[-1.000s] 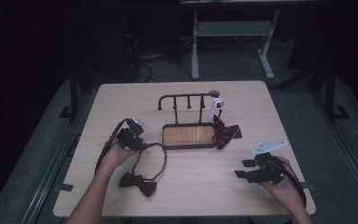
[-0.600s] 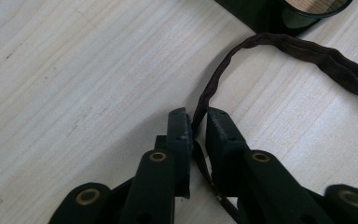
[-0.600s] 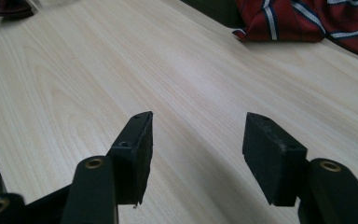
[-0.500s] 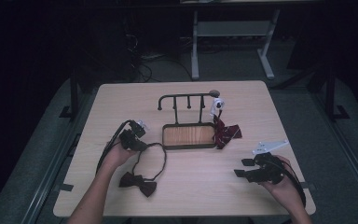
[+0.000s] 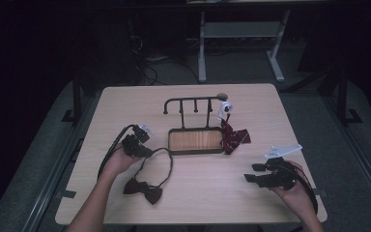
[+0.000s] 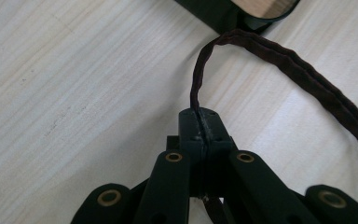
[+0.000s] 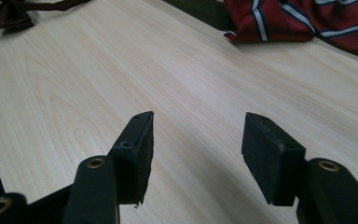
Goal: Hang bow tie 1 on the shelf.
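Observation:
A dark bow tie lies on the table near its front left, and its thin strap loops up toward the stand. My left gripper is shut on that strap, which arcs away from the closed jaws. A red striped tie lies bunched at the right end of the stand's tray. My right gripper hovers low over bare wood at the front right, open, with nothing between its jaws.
A black stand with a hook rail and a wood-bottomed tray sits mid-table. A small white tag or clip hangs at the rail's right end. Dark floor and a metal frame lie beyond the table.
My left gripper has shifted slightly with the strap in it; the right gripper stays where it was.

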Demonstrator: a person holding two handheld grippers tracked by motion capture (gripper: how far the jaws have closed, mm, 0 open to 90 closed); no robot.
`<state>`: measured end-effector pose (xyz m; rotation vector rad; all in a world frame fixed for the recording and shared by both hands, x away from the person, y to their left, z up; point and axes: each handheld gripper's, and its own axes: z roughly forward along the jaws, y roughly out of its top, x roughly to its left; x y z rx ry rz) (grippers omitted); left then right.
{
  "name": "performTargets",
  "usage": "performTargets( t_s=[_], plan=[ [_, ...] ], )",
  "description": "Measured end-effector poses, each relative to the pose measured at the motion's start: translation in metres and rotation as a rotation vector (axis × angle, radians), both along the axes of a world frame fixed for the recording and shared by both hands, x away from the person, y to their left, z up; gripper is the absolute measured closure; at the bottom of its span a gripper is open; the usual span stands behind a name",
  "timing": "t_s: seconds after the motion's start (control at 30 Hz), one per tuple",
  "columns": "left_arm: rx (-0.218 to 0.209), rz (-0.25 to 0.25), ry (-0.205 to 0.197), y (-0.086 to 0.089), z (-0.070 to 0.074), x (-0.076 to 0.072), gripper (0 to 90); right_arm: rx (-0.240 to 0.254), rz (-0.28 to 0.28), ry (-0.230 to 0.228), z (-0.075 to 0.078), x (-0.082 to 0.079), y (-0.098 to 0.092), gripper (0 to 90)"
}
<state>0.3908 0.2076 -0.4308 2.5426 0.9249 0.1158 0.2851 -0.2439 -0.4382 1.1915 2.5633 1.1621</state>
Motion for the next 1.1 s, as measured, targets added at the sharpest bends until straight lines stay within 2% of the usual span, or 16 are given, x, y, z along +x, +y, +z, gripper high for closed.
performTargets(
  t_s=[0.13,0.3,0.33,0.4,0.53,0.8,1.1],
  plan=[
    [-0.003,-0.012,-0.007,0.001,0.004,-0.004,89.3,0.018,-0.014,0.015,0.0,0.0,-0.003,43.4],
    [0.009,-0.03,-0.013,0.004,0.007,-0.008,89.3,0.013,-0.018,0.015,-0.003,0.002,-0.004,43.2],
    [-0.006,-0.022,-0.017,0.003,0.007,-0.01,89.3,0.015,-0.023,0.019,-0.003,0.002,-0.004,43.0],
    [-0.003,-0.04,-0.02,0.005,0.01,-0.011,89.3,0.014,-0.025,0.019,-0.004,0.003,-0.005,42.5],
    [-0.026,-0.048,-0.026,0.005,0.014,-0.015,89.3,0.013,-0.026,0.011,-0.005,0.003,-0.007,41.9],
    [-0.034,-0.079,-0.043,0.004,0.026,-0.023,89.3,0.015,-0.035,0.028,-0.006,0.003,-0.007,41.9],
    [-0.036,-0.105,-0.053,0.006,0.035,-0.031,89.3,0.007,-0.023,0.005,-0.004,0.004,-0.004,42.1]
  ],
)
